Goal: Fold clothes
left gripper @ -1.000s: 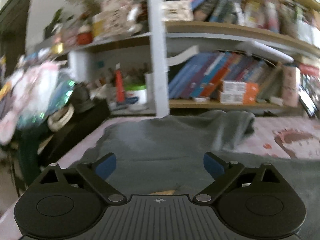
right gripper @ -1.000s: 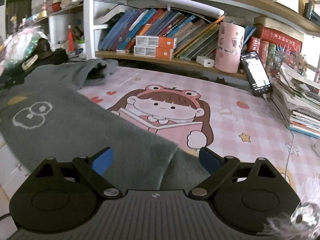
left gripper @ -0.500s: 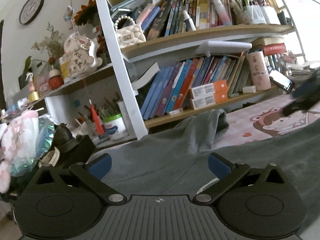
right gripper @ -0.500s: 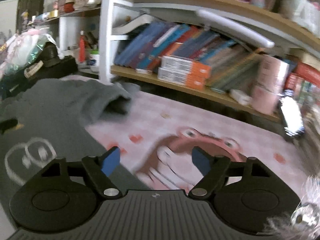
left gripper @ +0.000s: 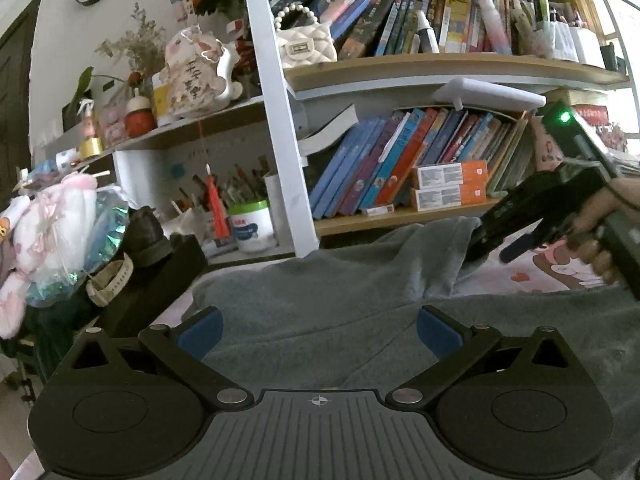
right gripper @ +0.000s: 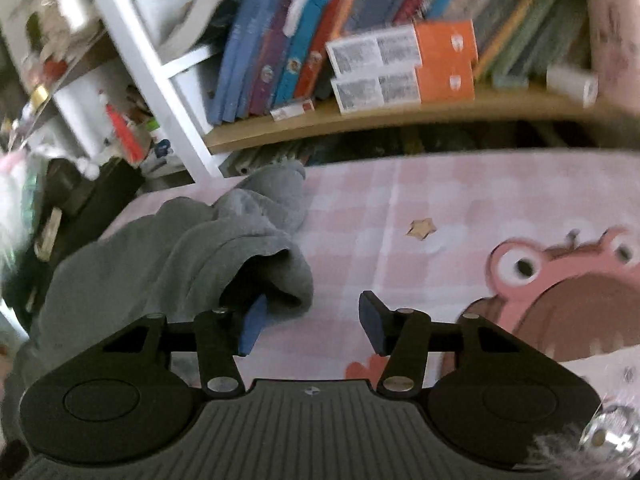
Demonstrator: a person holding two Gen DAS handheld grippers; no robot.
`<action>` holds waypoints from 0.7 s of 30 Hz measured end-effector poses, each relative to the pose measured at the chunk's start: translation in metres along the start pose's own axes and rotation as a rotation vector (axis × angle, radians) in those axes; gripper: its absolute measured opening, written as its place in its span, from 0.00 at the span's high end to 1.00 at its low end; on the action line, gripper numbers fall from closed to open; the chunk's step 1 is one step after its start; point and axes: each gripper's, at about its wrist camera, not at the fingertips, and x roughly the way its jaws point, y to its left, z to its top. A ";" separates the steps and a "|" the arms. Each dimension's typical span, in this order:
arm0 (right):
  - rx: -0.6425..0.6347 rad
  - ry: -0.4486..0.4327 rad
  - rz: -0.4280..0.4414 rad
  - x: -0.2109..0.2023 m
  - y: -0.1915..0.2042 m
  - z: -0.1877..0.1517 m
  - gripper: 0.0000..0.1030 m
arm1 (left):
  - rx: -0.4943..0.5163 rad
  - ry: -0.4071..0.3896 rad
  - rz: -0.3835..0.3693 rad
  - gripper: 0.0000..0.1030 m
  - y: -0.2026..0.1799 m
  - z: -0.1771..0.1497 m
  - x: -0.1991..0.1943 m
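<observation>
You're getting soft daylight glaring in from upper right in the left view. Right view is smearing with motion blur, bookshelf [right gripper: 360, 120] worst. Fisheye is bending both frames' edges.

The grey garment [left gripper: 320, 304] is soft, fuzzy fleece-like cloth, matt, with a thick rolled sleeve [right gripper: 256, 248]. Under it the pink mat [right gripper: 460, 216] looks smooth, printed with a checked pattern and cartoon. The left gripper [left gripper: 319, 332] and right gripper [right gripper: 310, 320] are matt black plastic with ribbed bodies, small shiny metal pivot pins and smooth blue fingers [right gripper: 252, 322]. The shelf [left gripper: 440, 70] has pale wood boards and a white painted upright; the books [left gripper: 384, 160] on it have glossy paper covers
</observation>
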 end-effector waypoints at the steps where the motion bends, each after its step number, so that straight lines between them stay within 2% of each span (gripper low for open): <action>1: 0.004 -0.005 0.004 0.002 0.001 0.000 0.52 | -0.002 0.000 0.000 0.00 0.000 0.000 0.000; 3: 0.010 -0.016 0.013 0.006 0.002 0.000 0.52 | -0.001 -0.002 0.000 0.00 0.000 0.000 0.000; 5: 0.017 -0.027 0.022 0.011 0.003 0.001 0.62 | 0.001 -0.004 -0.001 0.00 -0.001 0.000 -0.001; 7: -0.057 -0.009 0.014 0.013 0.010 0.001 0.85 | 0.002 -0.004 -0.002 0.00 0.000 0.001 -0.001; 11: -0.190 0.017 -0.020 0.013 0.023 0.005 0.91 | -0.005 -0.003 -0.003 0.00 0.001 0.001 0.000; 16: -0.494 -0.220 -0.279 -0.019 0.063 0.019 0.92 | -0.010 -0.001 -0.005 0.00 0.002 0.001 0.000; 17: -0.590 -0.285 -0.319 -0.025 0.077 0.017 0.92 | -0.010 0.000 -0.005 0.00 0.002 0.001 0.000; 19: -0.790 -0.437 -0.377 -0.038 0.112 0.006 0.92 | -0.013 0.004 -0.004 0.00 0.002 0.001 0.001; 20: -0.885 -0.513 -0.381 -0.043 0.129 -0.004 0.92 | -0.014 0.006 -0.004 0.00 0.003 0.001 0.001; 21: -0.964 -0.580 -0.348 -0.047 0.142 -0.012 0.92 | -0.015 0.008 -0.003 0.00 0.003 0.001 0.001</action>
